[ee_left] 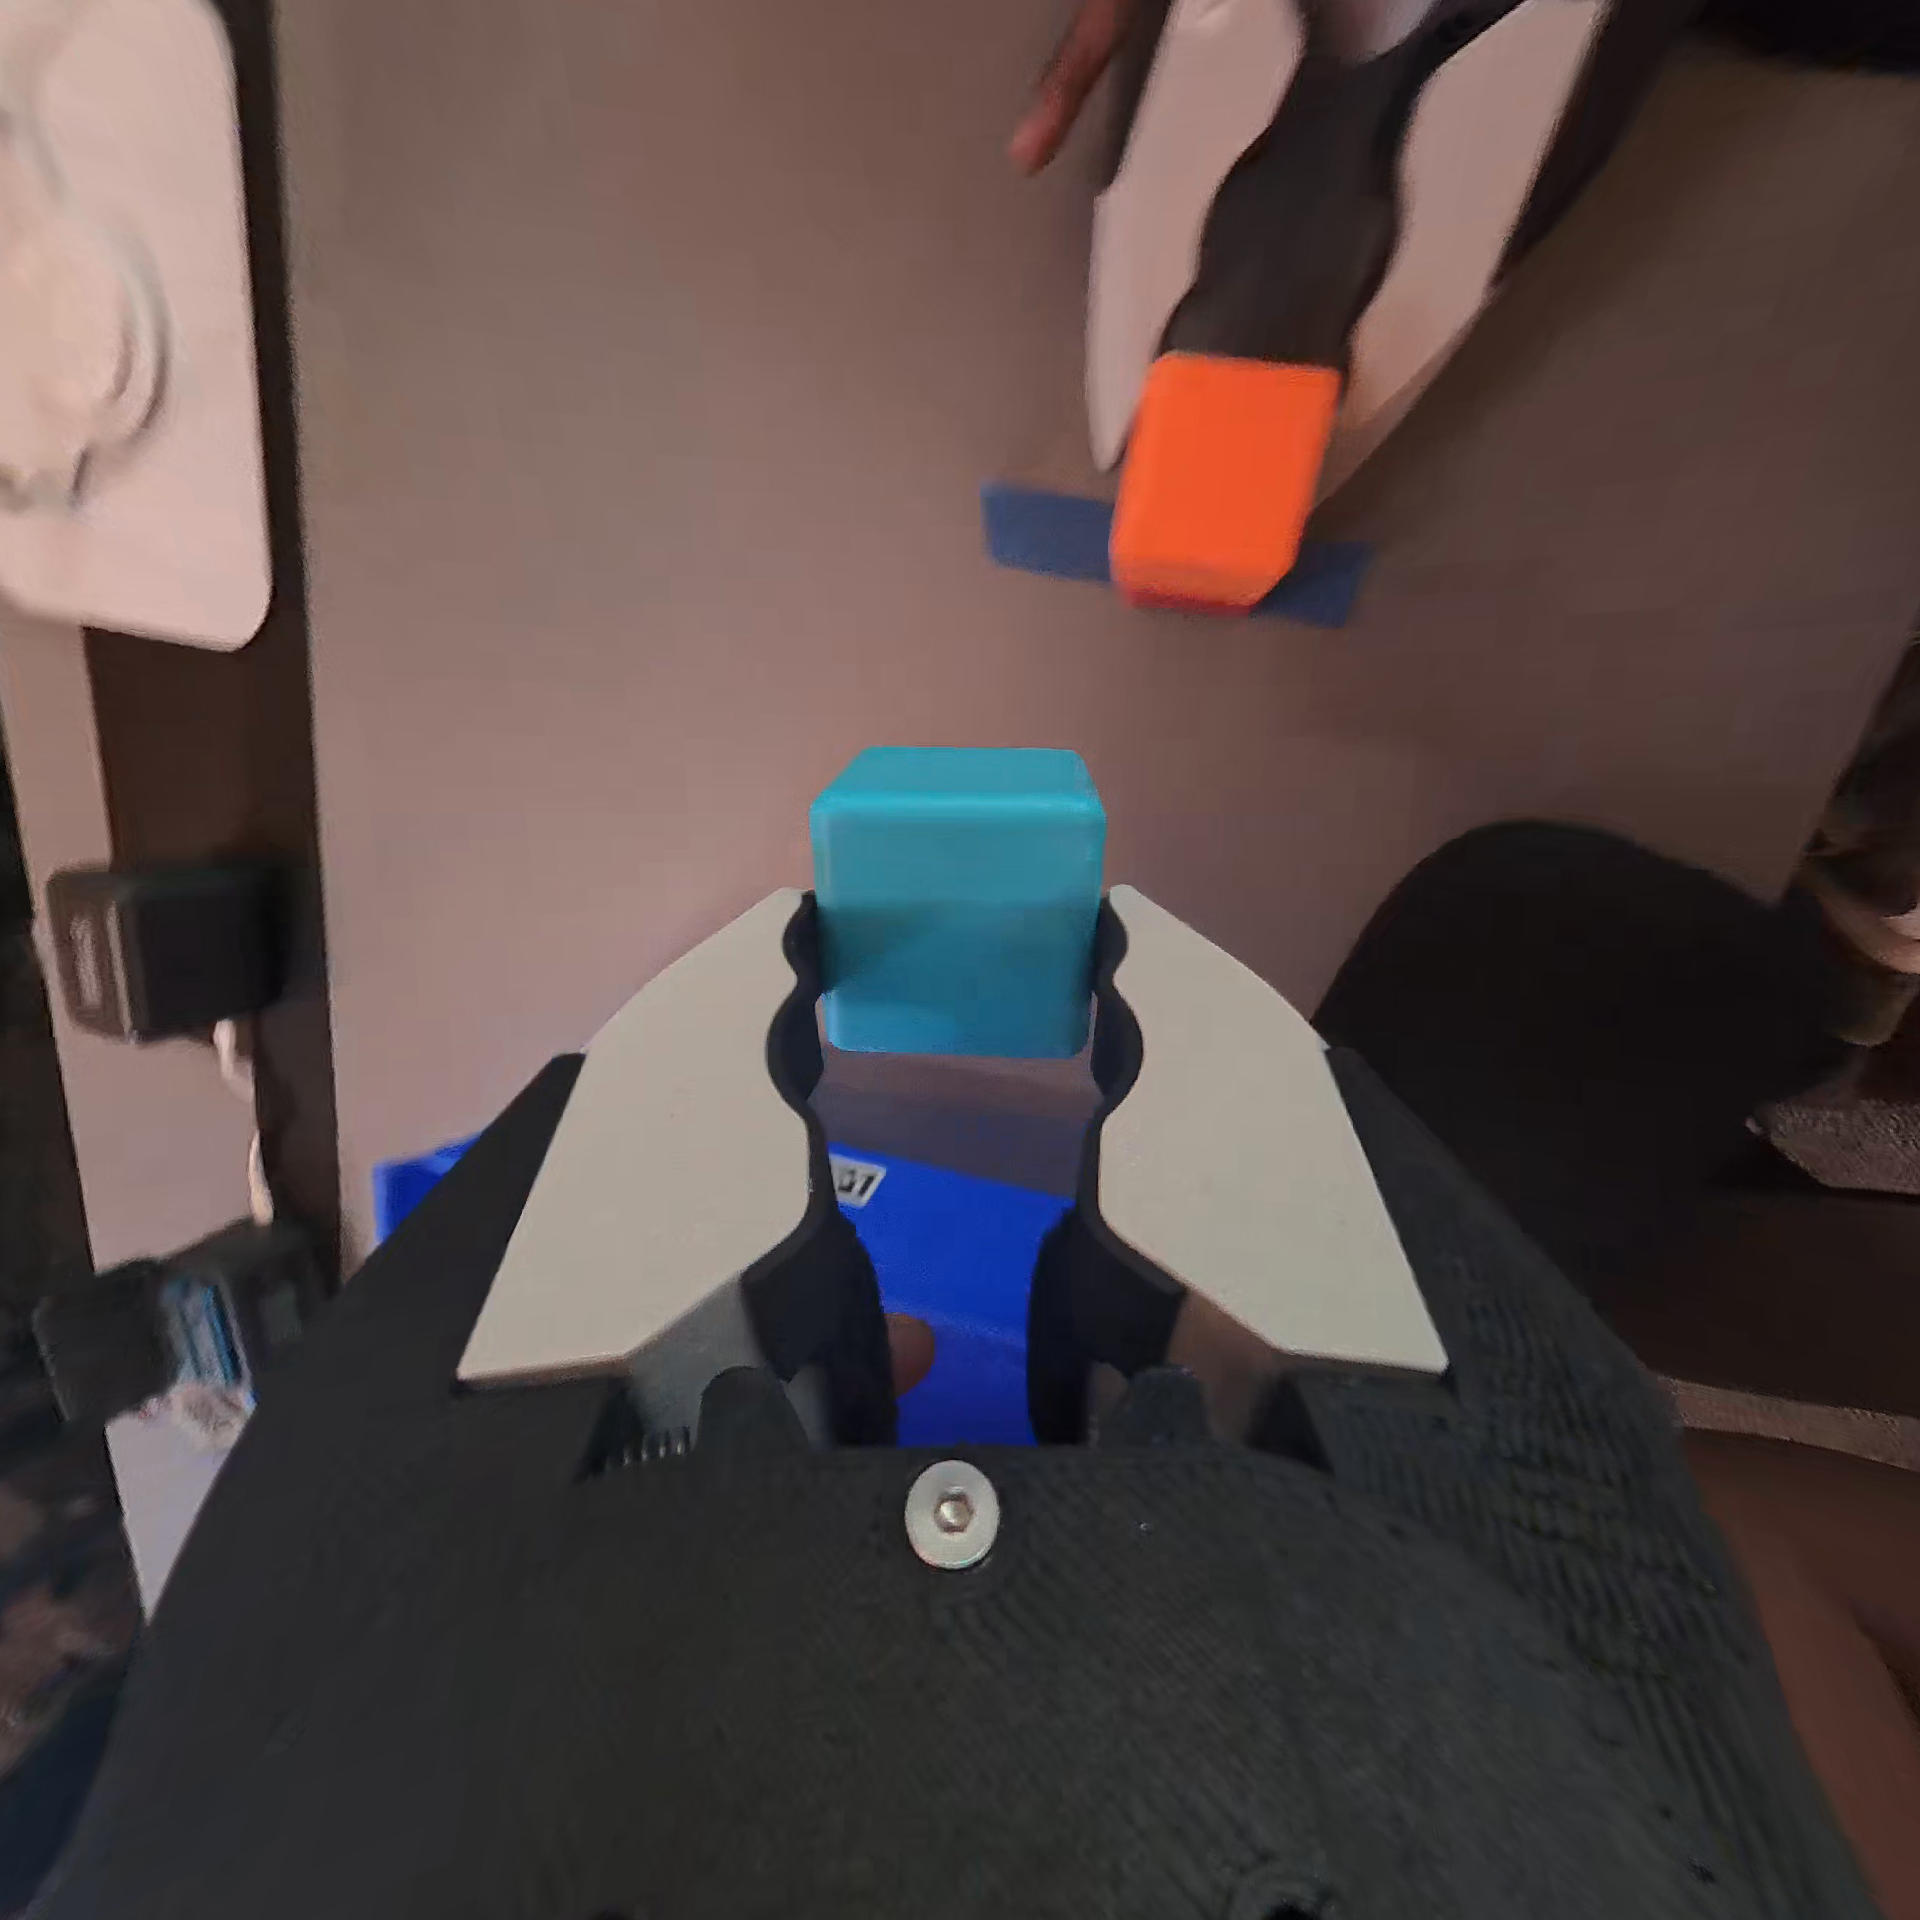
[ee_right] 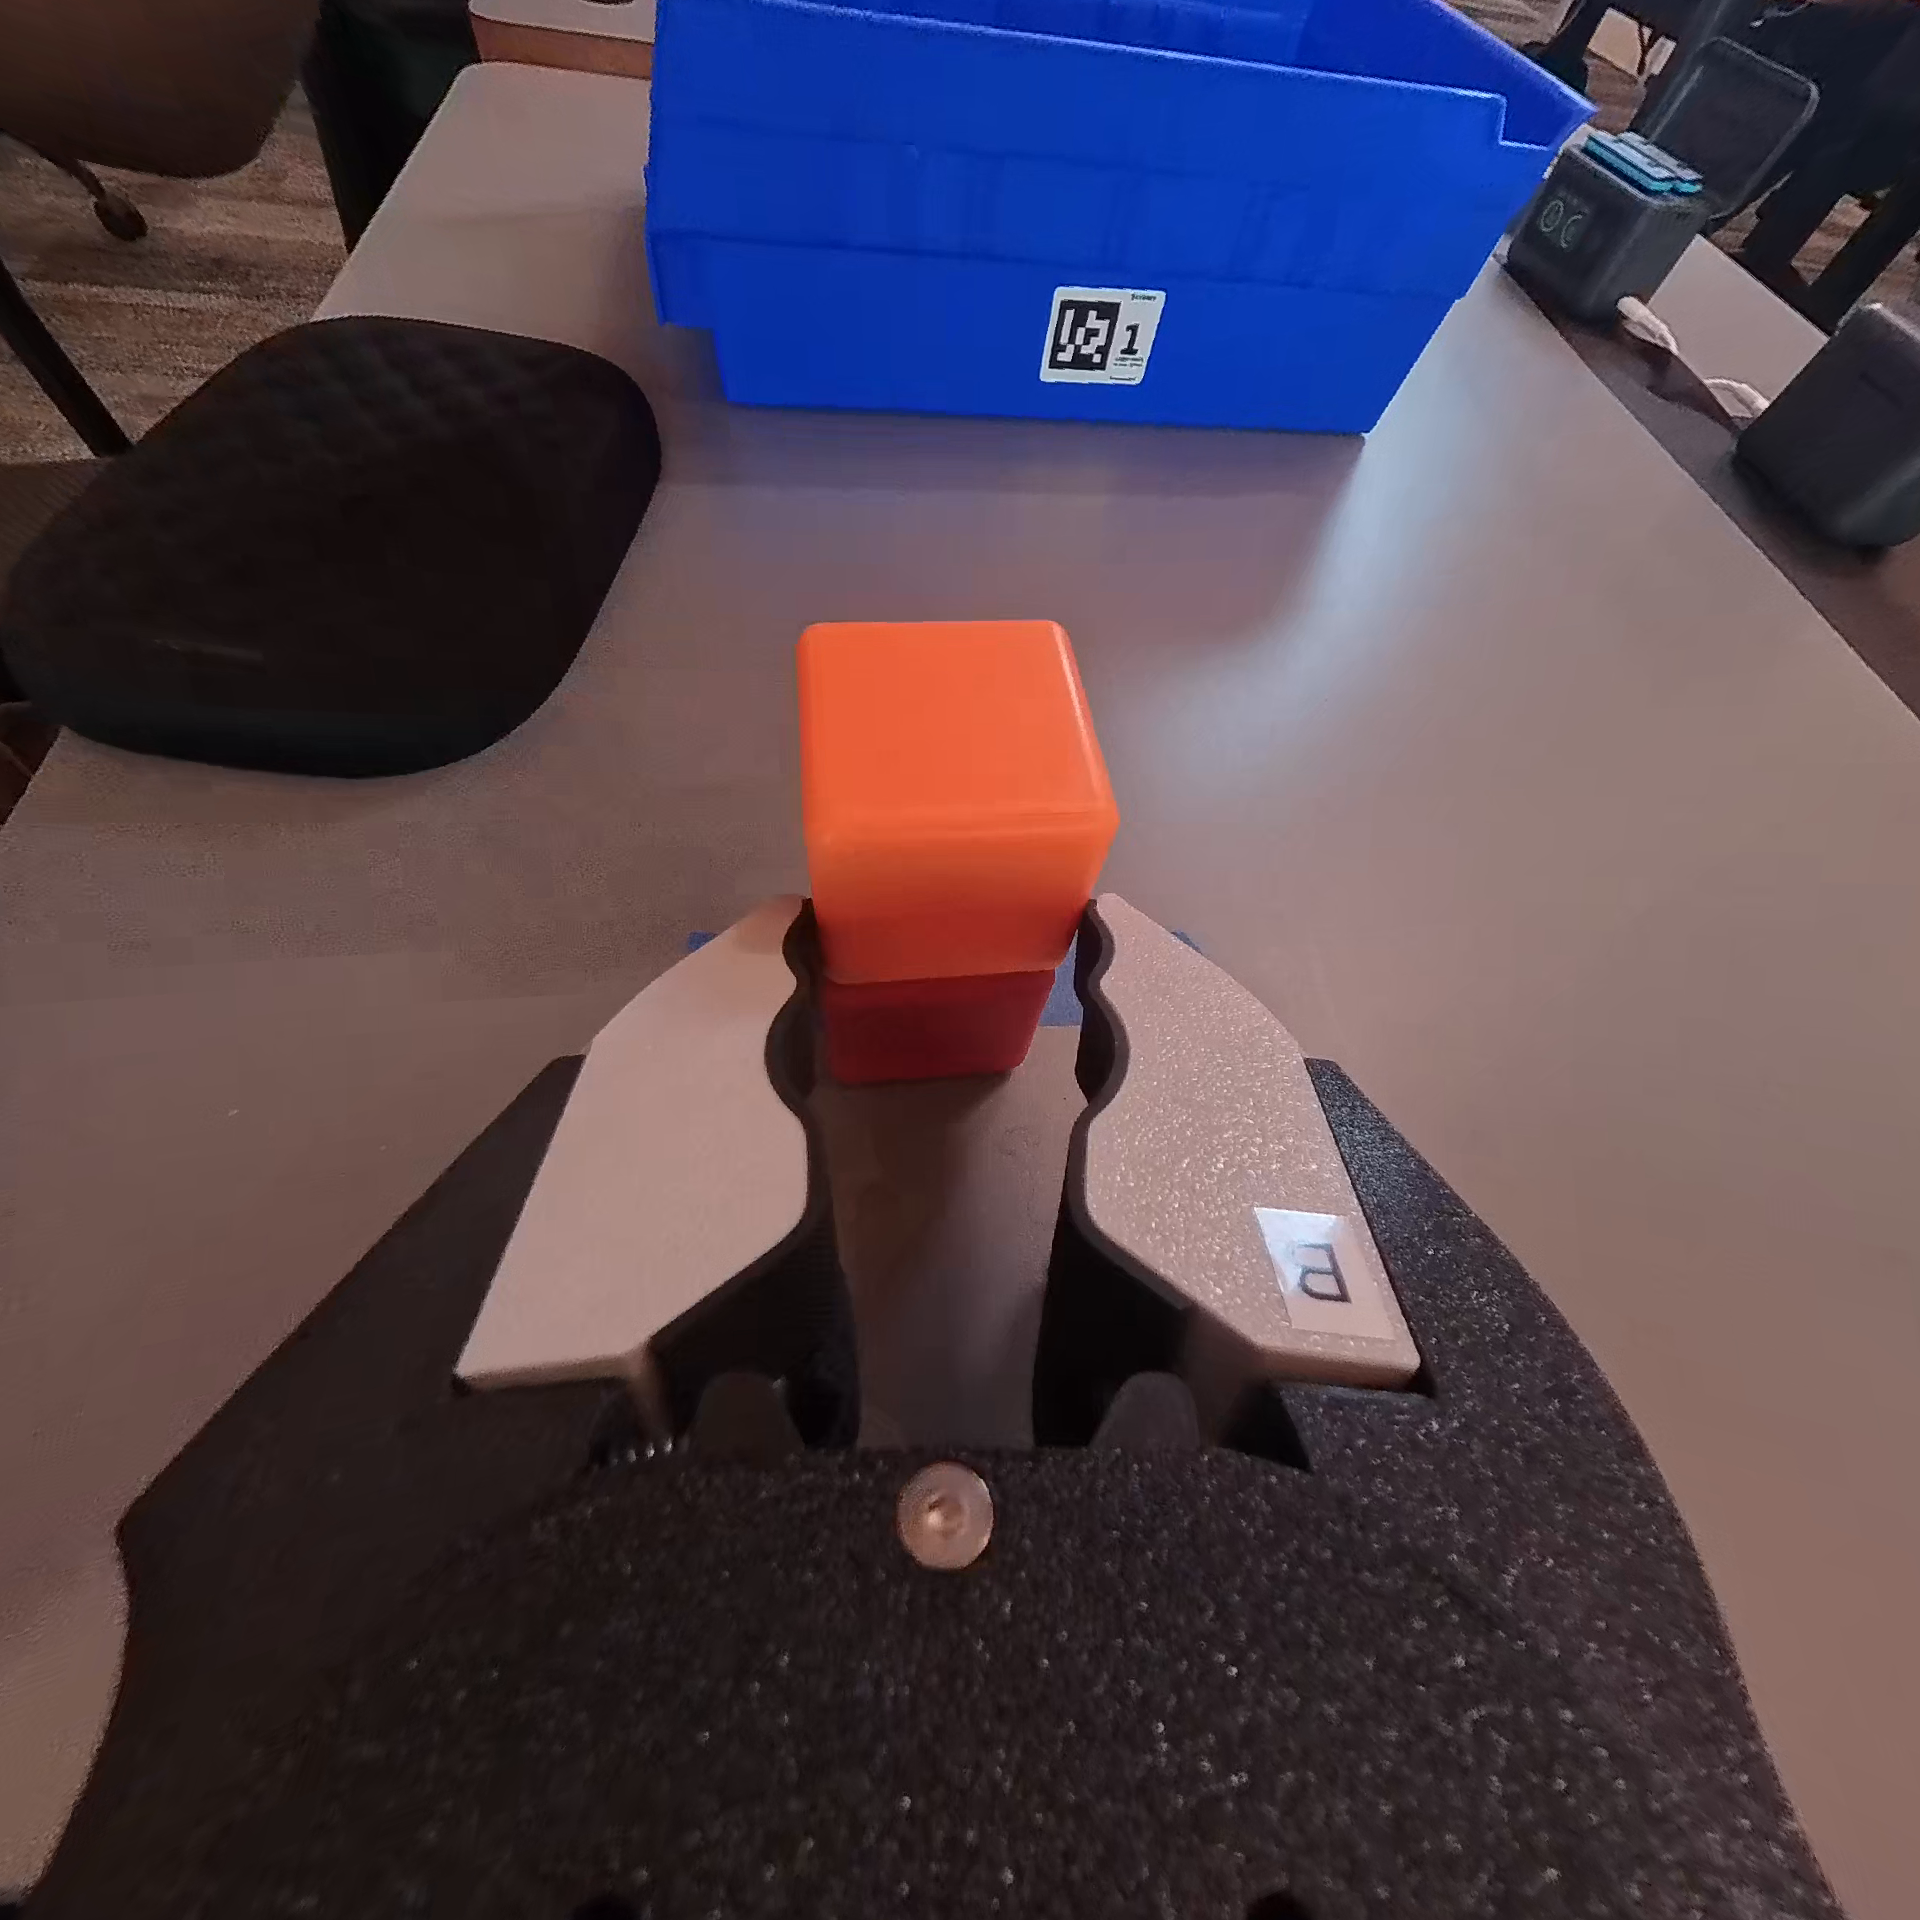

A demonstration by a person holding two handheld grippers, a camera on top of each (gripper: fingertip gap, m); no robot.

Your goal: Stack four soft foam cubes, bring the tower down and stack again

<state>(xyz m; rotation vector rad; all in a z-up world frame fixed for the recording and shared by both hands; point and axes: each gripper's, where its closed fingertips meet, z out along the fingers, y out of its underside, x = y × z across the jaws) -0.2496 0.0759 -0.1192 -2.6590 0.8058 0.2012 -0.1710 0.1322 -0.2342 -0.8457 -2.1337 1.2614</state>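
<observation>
Right gripper [ee_right: 940, 935] closed on the orange cube [ee_right: 951, 790], fingertips pinching its lower sides; the cube sits on top of a red cube [ee_right: 930, 1023], which rests on the bench [ee_right: 1455, 831] over a strip of blue tape [ee_left: 1039, 530]. Can't tell if orange is fully seated or hovering just above red; the edges look slightly offset, orange overhanging a bit to the right. Left gripper [ee_left: 954, 935] closed on a teal cube [ee_left: 956, 899], held in the air above the bench, nearer than the orange/red pair, which in the left wrist view sits farther off to the right. Fourth cube not visible in either view. Farther back in the right wrist view: a black padded case [ee_right: 312, 540] at far left, a blue bin [ee_right: 1039, 208] with a sticker at far centre, dark grey boxes [ee_right: 1600, 229] at far right. Judgement: two-high tower in progress, teal likely next. Risks: foam is soft, so a hard pinch deforms orange and it may spring or stick on release, dragging it off red; the offset could make the stack lean once teal goes on; pulling the fingers back too low could clip red and shift the base; the left gripper's approach may bump the right gripper if both crowd the tape.
</observation>
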